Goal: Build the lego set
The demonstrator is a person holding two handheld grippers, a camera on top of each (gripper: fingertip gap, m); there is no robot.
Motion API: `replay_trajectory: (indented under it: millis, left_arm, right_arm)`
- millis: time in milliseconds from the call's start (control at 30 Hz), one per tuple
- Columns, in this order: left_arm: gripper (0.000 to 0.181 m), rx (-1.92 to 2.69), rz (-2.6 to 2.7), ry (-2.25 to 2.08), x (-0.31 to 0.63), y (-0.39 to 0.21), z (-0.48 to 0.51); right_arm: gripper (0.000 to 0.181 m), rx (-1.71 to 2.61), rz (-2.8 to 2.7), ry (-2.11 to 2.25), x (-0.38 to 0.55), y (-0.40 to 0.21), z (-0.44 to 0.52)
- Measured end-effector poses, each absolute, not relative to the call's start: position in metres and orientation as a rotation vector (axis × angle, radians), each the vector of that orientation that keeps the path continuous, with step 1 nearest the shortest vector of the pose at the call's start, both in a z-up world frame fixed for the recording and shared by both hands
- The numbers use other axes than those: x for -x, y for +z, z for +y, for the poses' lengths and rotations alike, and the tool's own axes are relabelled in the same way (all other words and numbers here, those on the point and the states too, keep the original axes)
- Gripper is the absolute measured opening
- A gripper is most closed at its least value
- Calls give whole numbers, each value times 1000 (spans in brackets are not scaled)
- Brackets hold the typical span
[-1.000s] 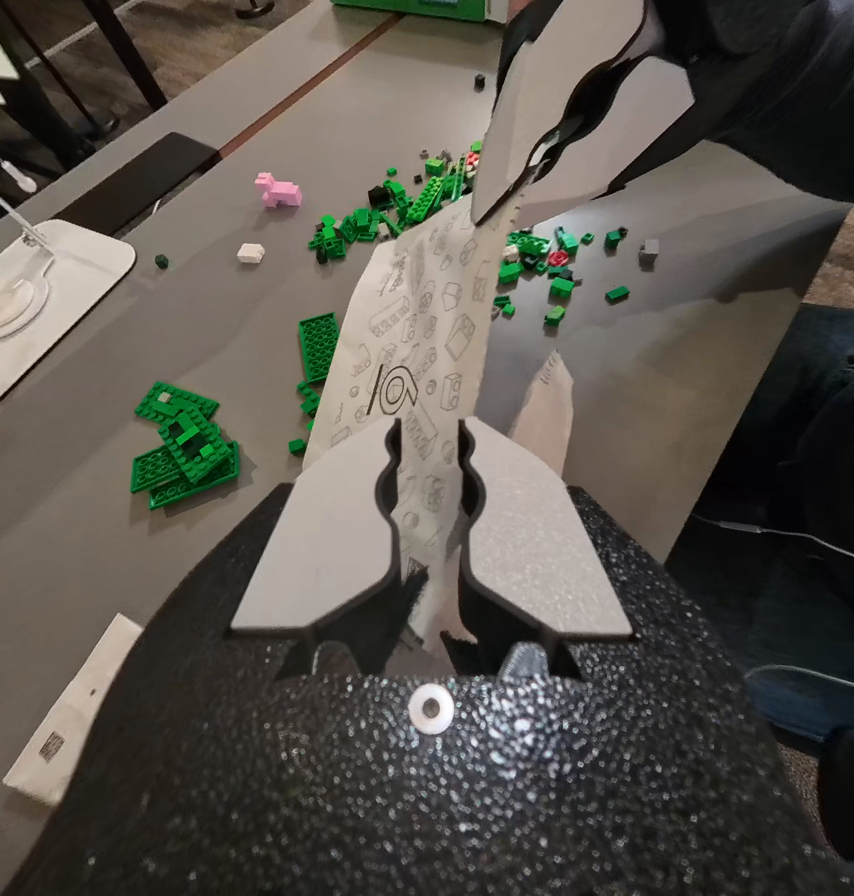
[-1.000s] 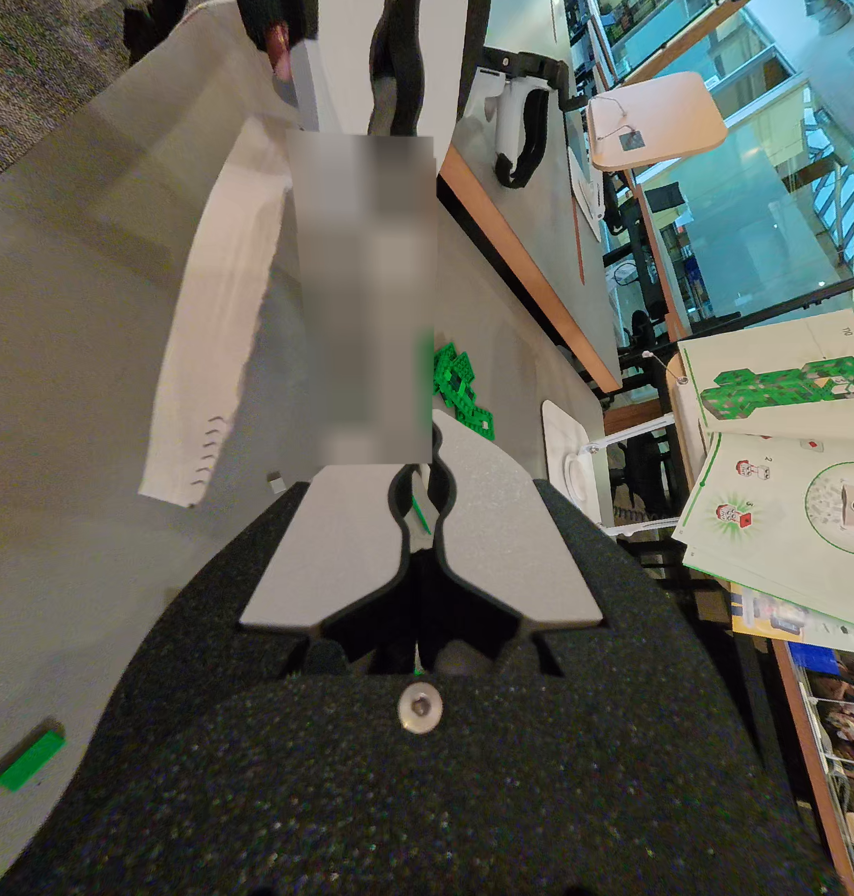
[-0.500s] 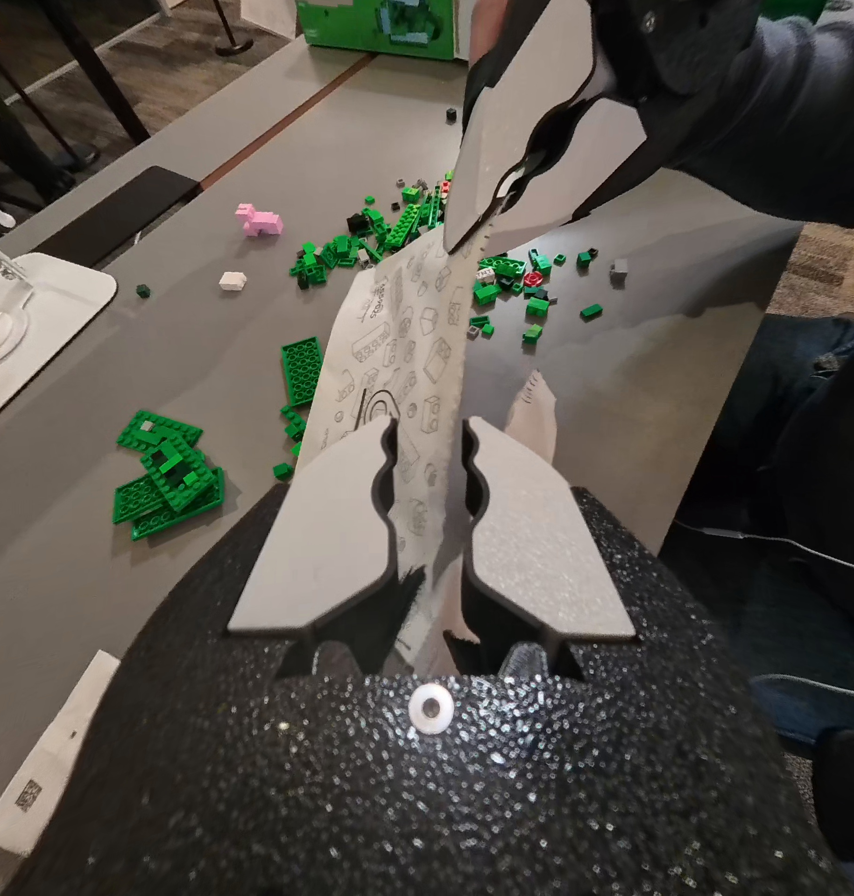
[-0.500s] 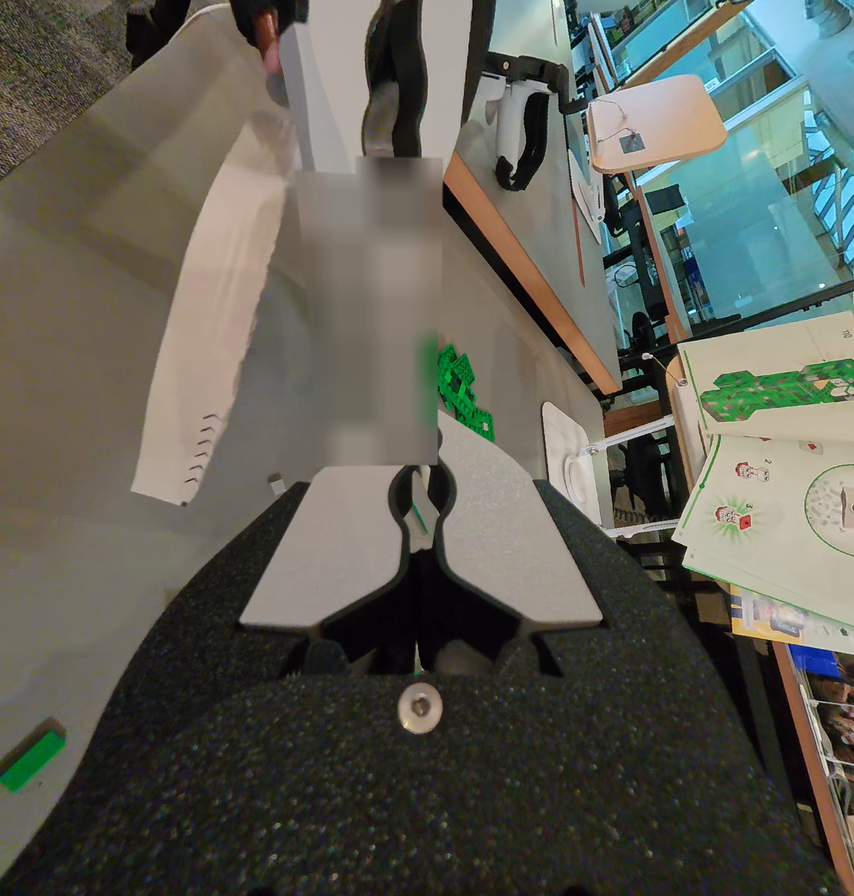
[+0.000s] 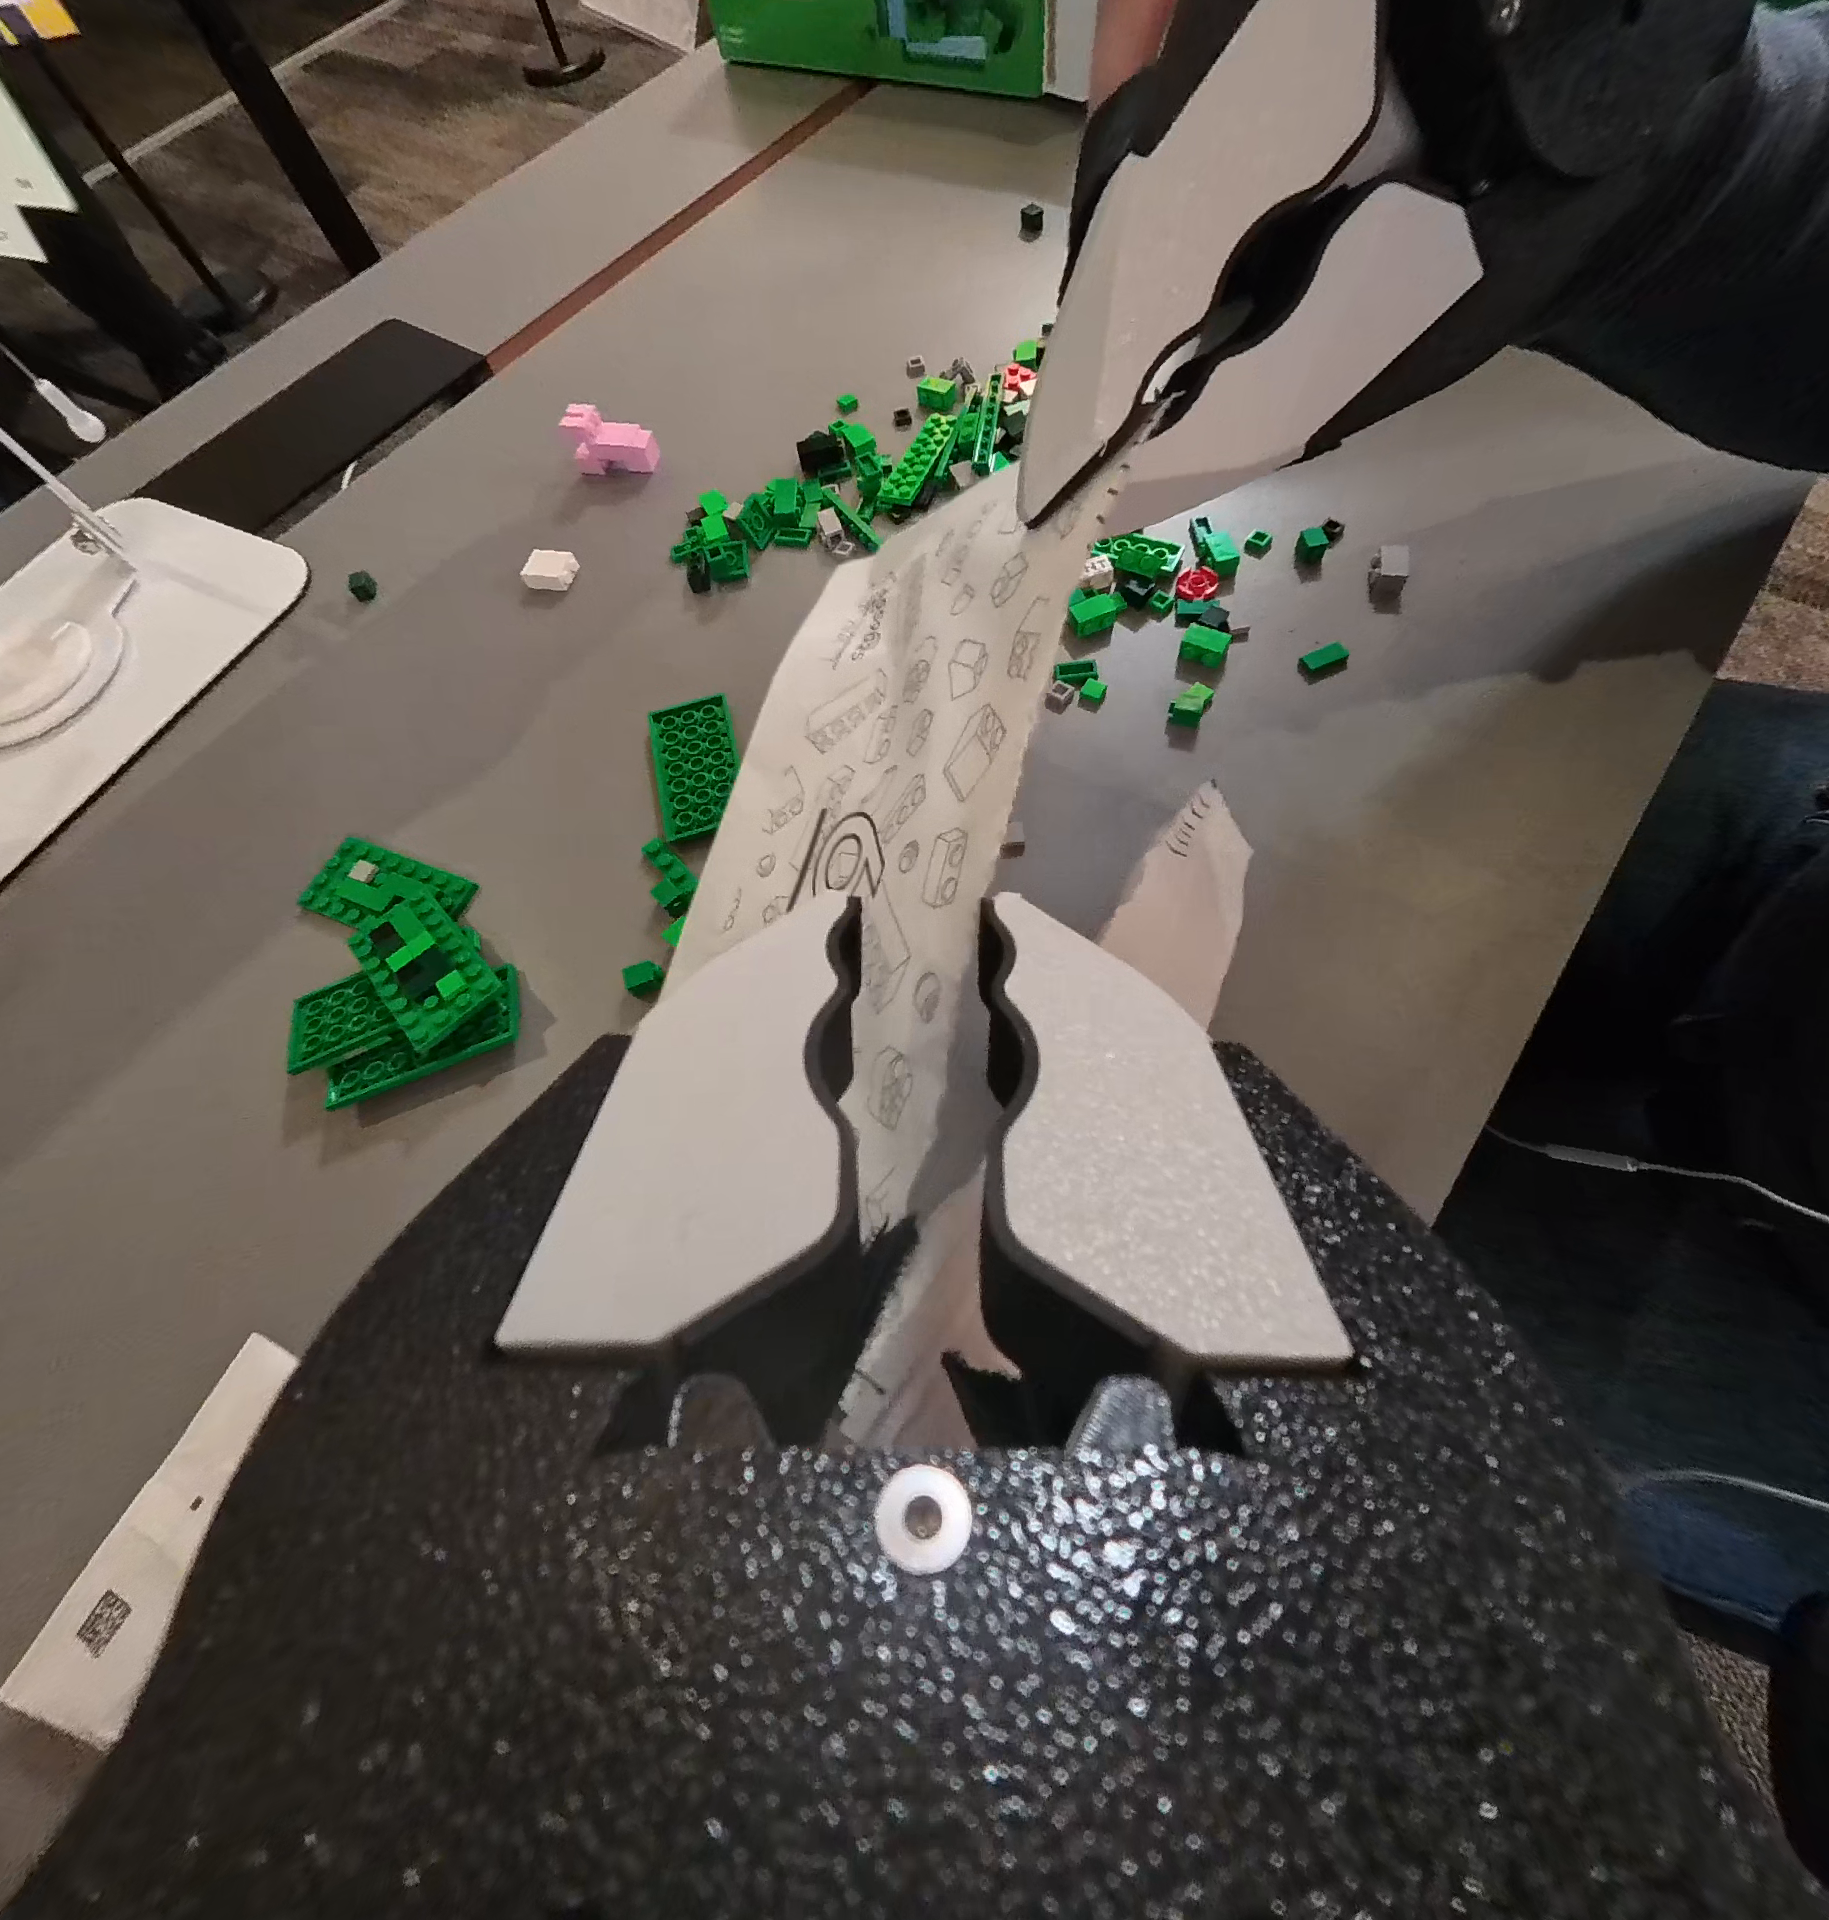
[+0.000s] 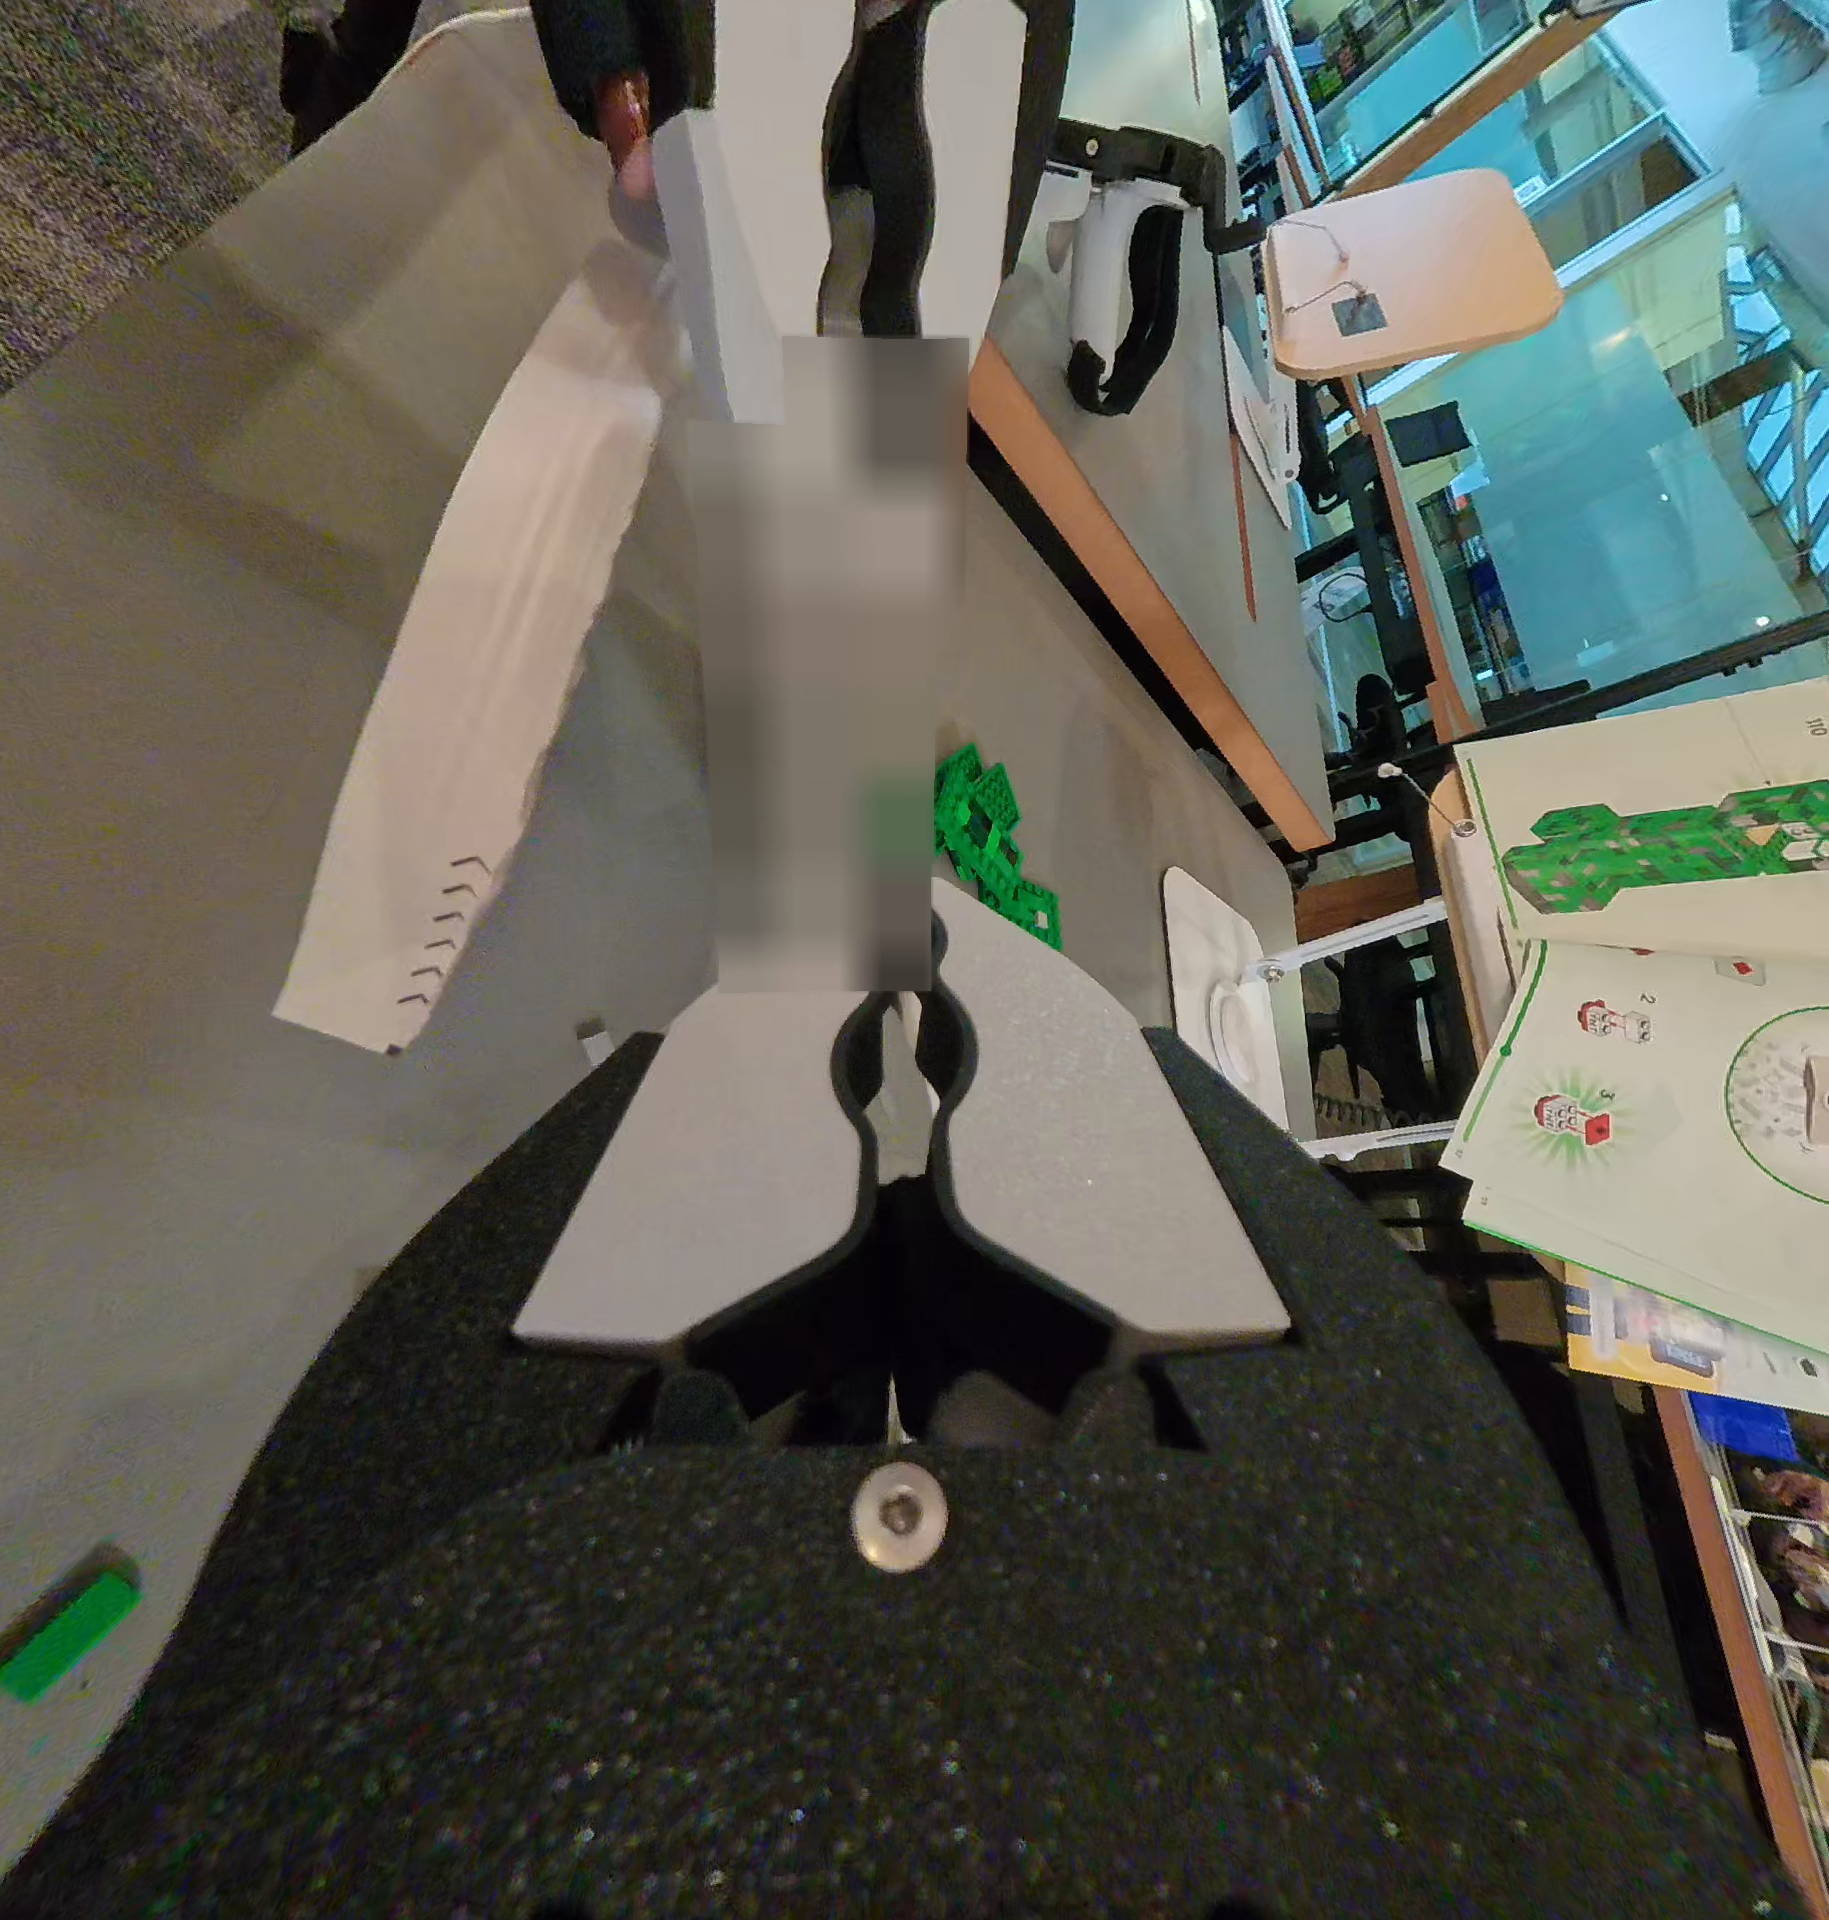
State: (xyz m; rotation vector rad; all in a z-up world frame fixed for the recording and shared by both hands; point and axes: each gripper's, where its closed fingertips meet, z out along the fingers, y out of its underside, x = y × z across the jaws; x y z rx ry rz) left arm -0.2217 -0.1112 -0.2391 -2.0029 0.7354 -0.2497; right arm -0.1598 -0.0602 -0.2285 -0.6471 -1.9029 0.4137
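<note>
On the grey counter, from the left: a white pad holding a clear stand, then a white strip at the near edge bearing a small square printed code. Next comes a stack of green plates, a single green plate lying flat, one pink brick animal and one white brick. A loose heap of small green bricks, with a few dark, grey and red ones, spreads across the middle; too many to count.

A paper bag, printed with line drawings of bricks and a large numeral, is stretched between the two claws above the counter. The left claw has the bag's lower end running between its fingers, yet a gap shows on each side of the paper, so I cannot tell whether it pinches. The right claw is clamped on the bag's top serrated edge. A torn white flap hangs beside it.

At far right an open instruction booklet shows a green model and numbered steps
</note>
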Motion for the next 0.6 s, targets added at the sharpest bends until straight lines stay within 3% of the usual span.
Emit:
replay_trajectory:
  millis: [600]
  left_arm:
    - [22,1991,725,-252,222,-237,-110]
  right_arm:
    - [1,641,-1911,412,162,-229,-63]
